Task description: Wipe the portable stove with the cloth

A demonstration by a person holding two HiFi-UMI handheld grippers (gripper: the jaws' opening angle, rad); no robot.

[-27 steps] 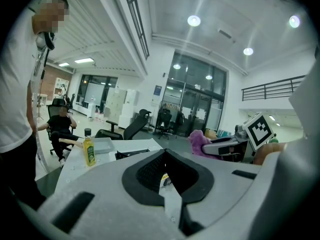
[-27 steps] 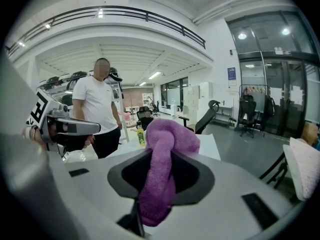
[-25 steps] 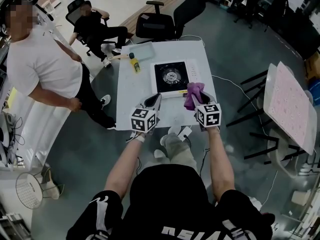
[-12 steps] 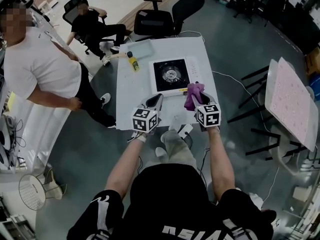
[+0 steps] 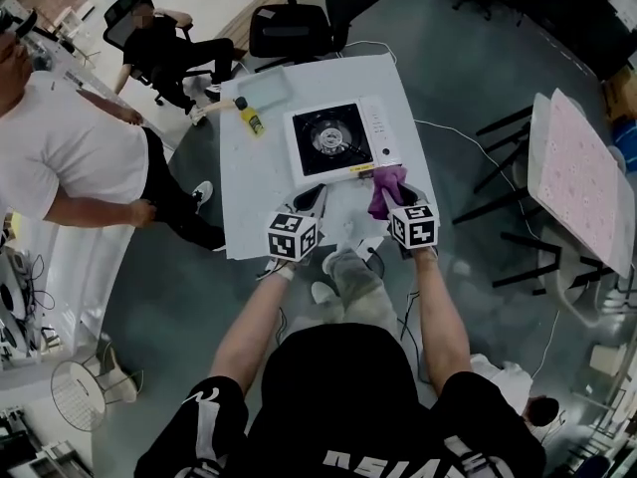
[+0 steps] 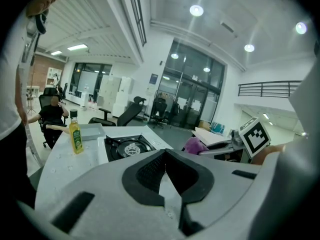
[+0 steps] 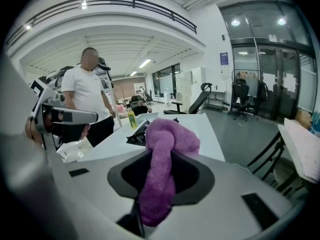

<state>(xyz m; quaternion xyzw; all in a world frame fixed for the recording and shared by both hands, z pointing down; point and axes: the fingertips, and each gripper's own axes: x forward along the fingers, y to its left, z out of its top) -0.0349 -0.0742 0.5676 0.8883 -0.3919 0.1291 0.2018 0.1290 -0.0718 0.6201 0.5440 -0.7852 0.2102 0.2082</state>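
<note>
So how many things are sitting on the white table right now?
3: a white portable stove with black burner, centre-right; a small yellow bottle left of it; a pale shallow tray at the far left corner. Part of the near edge is hidden.

Head view: part of the cloth (image 5: 386,181) is hidden under the right hand-held gripper (image 5: 395,199). Right gripper view: the cloth blocks most of the stove (image 7: 136,128). Left gripper view: the stove's near side is hidden behind the left hand-held gripper (image 6: 165,153) body. Bottle (image 5: 246,119) label and stove panel print are too small to read. Standing person (image 5: 70,157) is cut off at the left edge. Desk (image 5: 254,202) near edge is partly covered by both.
</note>
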